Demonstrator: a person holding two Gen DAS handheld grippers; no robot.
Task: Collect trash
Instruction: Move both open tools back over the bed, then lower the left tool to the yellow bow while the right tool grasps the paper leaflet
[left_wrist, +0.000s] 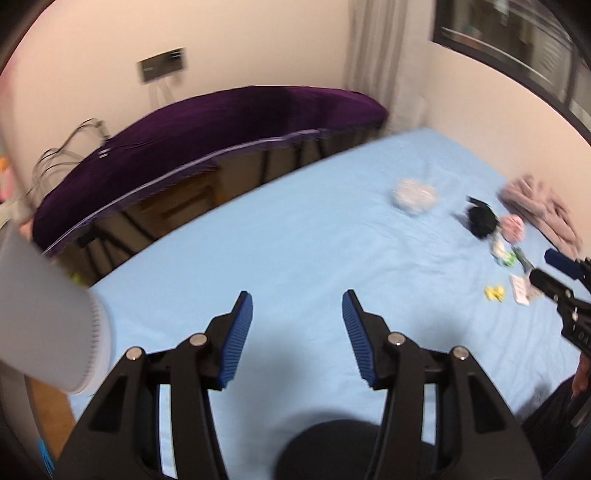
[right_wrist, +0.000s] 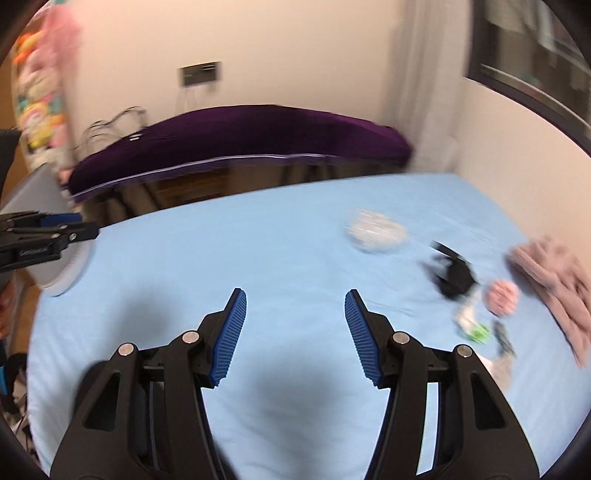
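Note:
Trash lies on the right side of a light blue bed: a crumpled clear plastic piece, a black crumpled item, a pink round item, white and green scraps, a yellow scrap and a white paper. The right wrist view shows the plastic, black item and pink item. My left gripper is open and empty over the bed. My right gripper is open and empty, left of the trash. A white bin lies at the bed's left edge.
A pink garment lies at the bed's far right. A purple-covered table stands beyond the bed, with cables and a wall socket behind it. A curtain and a window are at the right.

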